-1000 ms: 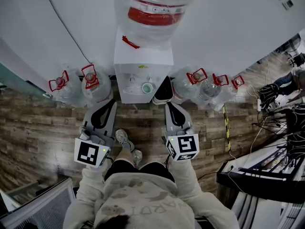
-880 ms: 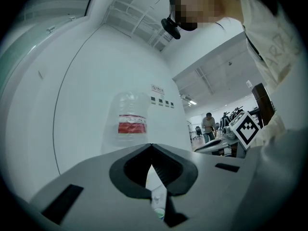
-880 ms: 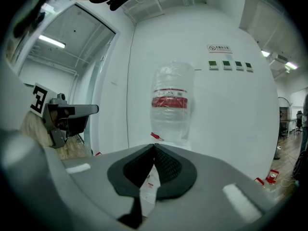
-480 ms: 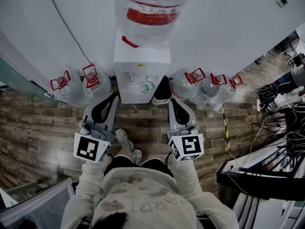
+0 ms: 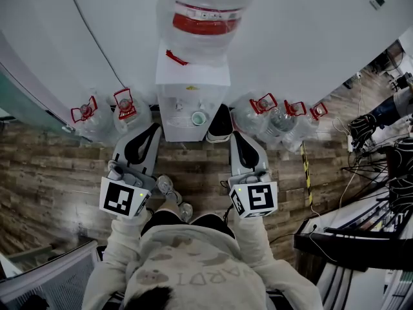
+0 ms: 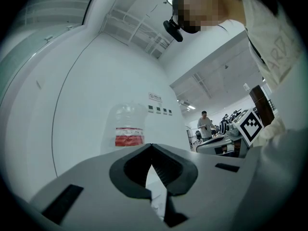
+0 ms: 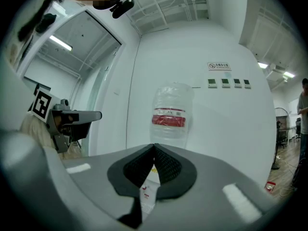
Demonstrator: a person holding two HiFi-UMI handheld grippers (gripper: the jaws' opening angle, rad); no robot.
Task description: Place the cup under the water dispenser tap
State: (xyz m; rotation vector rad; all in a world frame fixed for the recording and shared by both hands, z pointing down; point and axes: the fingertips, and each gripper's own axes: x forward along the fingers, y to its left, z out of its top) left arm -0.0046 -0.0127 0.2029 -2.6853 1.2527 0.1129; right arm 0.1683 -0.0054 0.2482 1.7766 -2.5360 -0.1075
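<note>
A white water dispenser [image 5: 191, 76] stands against the wall with a big clear bottle [image 5: 206, 18] with a red label on top. A small pale cup [image 5: 199, 118] sits in its recess below the taps. My left gripper [image 5: 153, 129] hangs left of the dispenser's front and my right gripper [image 5: 233, 135] right of it, both apart from the cup. Both are shut with nothing between the jaws. The left gripper view shows the jaws of the left gripper [image 6: 151, 147] meeting below the bottle [image 6: 129, 124]. The right gripper [image 7: 154, 147] looks the same under the bottle [image 7: 171, 114].
Spare water bottles with red caps stand on the wooden floor left [image 5: 124, 103] and right [image 5: 262, 103] of the dispenser. A dark object [image 5: 221, 123] lies beside the dispenser's right foot. Cables and equipment [image 5: 381, 173] crowd the right side. A person [image 6: 205, 121] stands far off.
Both grippers have risen a little and moved slightly closer to the dispenser. Both stay shut, and the cup has not moved.
</note>
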